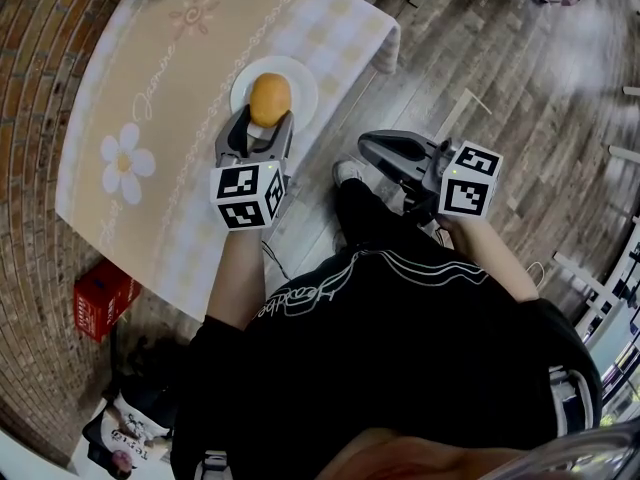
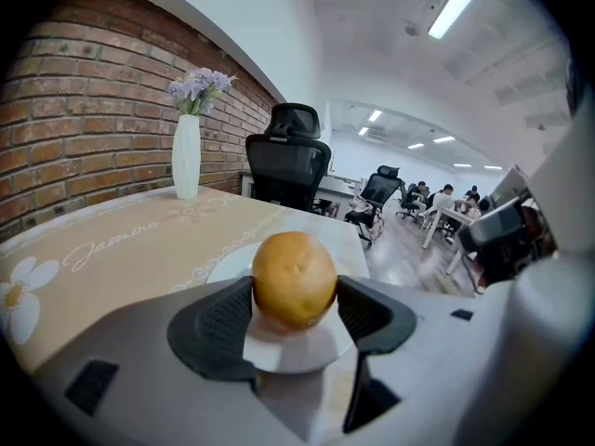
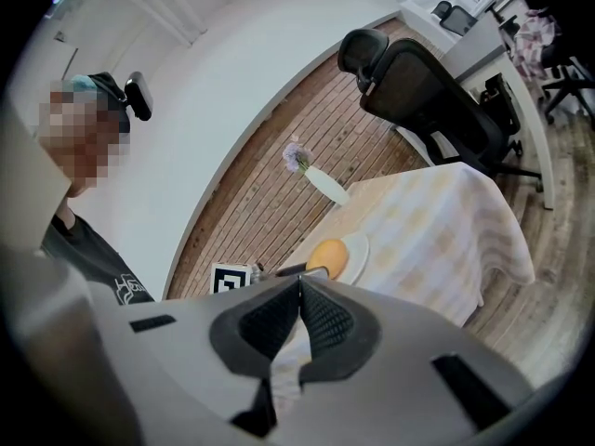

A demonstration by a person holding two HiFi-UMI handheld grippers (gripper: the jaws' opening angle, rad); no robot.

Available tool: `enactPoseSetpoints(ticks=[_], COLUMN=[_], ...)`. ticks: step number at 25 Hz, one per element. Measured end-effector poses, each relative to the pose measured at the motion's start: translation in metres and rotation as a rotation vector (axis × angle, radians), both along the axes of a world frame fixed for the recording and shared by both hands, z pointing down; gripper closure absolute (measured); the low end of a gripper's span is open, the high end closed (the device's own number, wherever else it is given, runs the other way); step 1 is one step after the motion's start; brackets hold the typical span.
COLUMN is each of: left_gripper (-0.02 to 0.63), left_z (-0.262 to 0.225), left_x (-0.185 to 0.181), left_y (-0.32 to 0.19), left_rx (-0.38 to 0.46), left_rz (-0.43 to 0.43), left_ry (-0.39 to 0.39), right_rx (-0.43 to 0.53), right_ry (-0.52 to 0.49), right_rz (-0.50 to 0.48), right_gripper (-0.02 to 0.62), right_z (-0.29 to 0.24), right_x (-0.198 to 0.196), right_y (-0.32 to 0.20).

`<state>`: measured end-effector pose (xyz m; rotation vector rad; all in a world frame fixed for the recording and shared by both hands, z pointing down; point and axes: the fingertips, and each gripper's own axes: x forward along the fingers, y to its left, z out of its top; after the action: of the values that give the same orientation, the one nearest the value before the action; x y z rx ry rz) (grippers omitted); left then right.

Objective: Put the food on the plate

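Clamping a round orange piece of food (image 1: 270,96) between the jaws of the left gripper (image 1: 267,118), pressing the dark ribbed pads against both its sides and spreading the jaws wide to take it. Holding it low over the middle of a white plate (image 1: 306,80); not managing to tell from any view whether it is resting on the plate or hanging just above it. Working at a bench (image 1: 170,108) draped in a beige cloth (image 1: 140,68) printed with white flowers, at the plate lying near the bench edge closest to the person.

Holding the right gripper (image 3: 299,295) well apart from the plate, off the side of the bench and over the wooden floor (image 1: 520,88), aiming it roughly towards the bench. Showing its jaws closed pad to pad, gripping nothing.

Catching, in the left gripper view, a white vase (image 2: 187,156) of purple flowers (image 2: 199,86) standing upright at the far end of the bench, with a black office chair (image 2: 288,170) just beyond the cloth. Catching also, in the head view, a red box (image 1: 105,298) lying on the floor beside the bench.
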<state>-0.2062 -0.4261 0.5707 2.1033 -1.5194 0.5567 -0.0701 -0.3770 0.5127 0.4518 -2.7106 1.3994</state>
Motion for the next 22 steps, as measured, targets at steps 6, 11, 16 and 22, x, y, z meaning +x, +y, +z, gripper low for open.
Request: enactPoseSetpoints(ticks=[6,11,16,22], left_gripper=[0.324,0.298,0.298,0.303], left_z=[-0.001,-0.001,-0.020,-0.067], left_x=[0.001,-0.002,-0.012,-0.012], left_y=[0.000,0.007,0.026,0.066], left_rx=[0.019,0.018,0.029,0.052], left_rz=[0.018,-0.009,-0.055,-0.039], left_ry=[-0.007,0.045,0.104,0.204], right_rx=[0.010,0.057,0.091,0.203], right_ry=[0.005,0.035,0.019,0.038], right_rz=[-0.008,-0.011,0.000,-0.019], right_gripper=[0.598,0.598,0.598,0.598], right_z=[0.000,-0.005,-0.022,-0.053], right_x=[-0.004,-0.004,-0.004,-0.013], right_y=[0.006,0.007,0.012,0.030])
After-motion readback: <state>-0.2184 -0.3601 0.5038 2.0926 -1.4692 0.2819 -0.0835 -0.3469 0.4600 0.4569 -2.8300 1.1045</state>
